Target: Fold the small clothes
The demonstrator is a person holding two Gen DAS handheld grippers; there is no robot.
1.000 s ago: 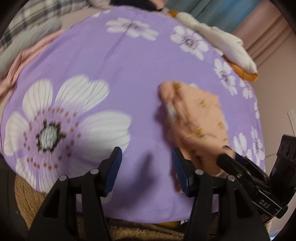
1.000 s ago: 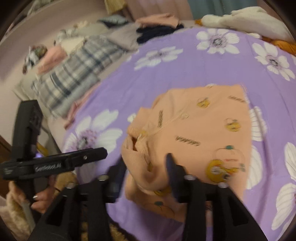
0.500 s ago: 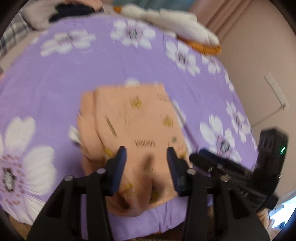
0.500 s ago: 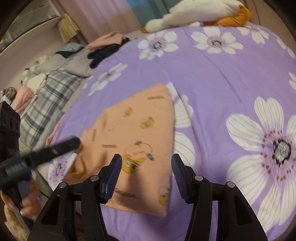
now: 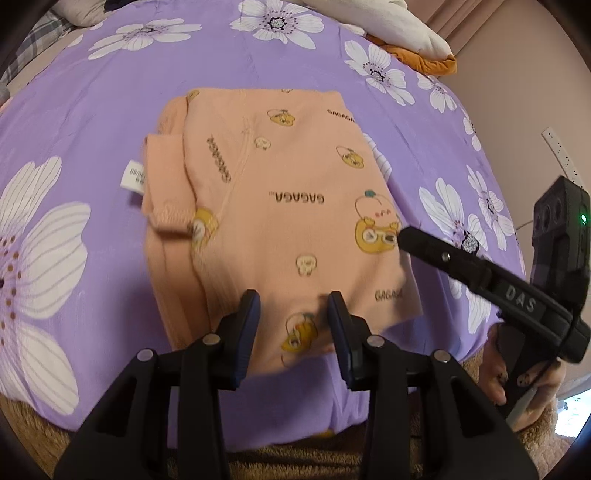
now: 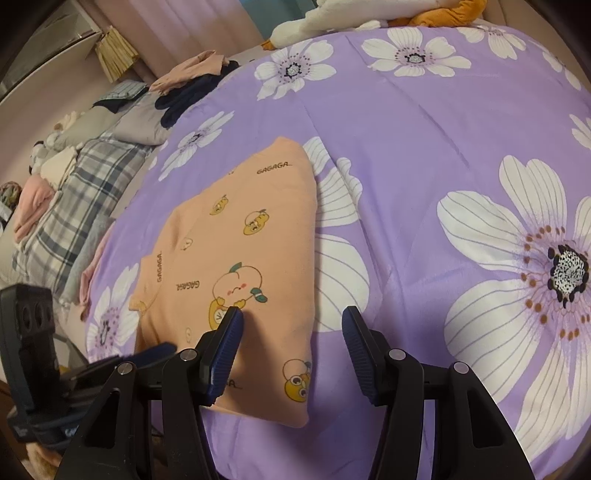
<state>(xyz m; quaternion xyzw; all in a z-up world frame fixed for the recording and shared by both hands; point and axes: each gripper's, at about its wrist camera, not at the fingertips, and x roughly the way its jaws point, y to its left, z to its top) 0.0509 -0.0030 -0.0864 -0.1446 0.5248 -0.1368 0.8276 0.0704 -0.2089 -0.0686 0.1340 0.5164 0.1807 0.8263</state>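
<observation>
The peach baby garment (image 5: 280, 206) is lying folded into a rough rectangle on the purple flowered bedspread (image 5: 92, 92), near the front edge of the bed. It's printed with little cartoon fruit characters and "GAGAGA" lettering. On its left side in the left wrist view a sleeve cuff is tucked under, with a white care label (image 5: 133, 178) sticking out onto the bedspread.

The left gripper (image 5: 291, 314) hovers over the near edge of the garment, jaws apart with nothing between them but fabric lying flat underneath. Can't really tell if the fingertips are touching the cloth or sitting just above it.

The right gripper (image 6: 291, 332) is also spread wide. Its left finger (image 6: 225, 339) sits over the garment's right portion next to the big peach character, and the other finger is out over the bare bedspread, so it straddles the garment's right edge. Not gripping anything. In the left view the right gripper (image 5: 402, 234) comes in from the right, its tip at the garment's edge.

Further back there's a white and orange plush toy (image 6: 369, 14) at the far edge of the bed, and off to the left a plaid blanket (image 6: 74, 199) plus a heap of other clothes (image 6: 188, 77).
</observation>
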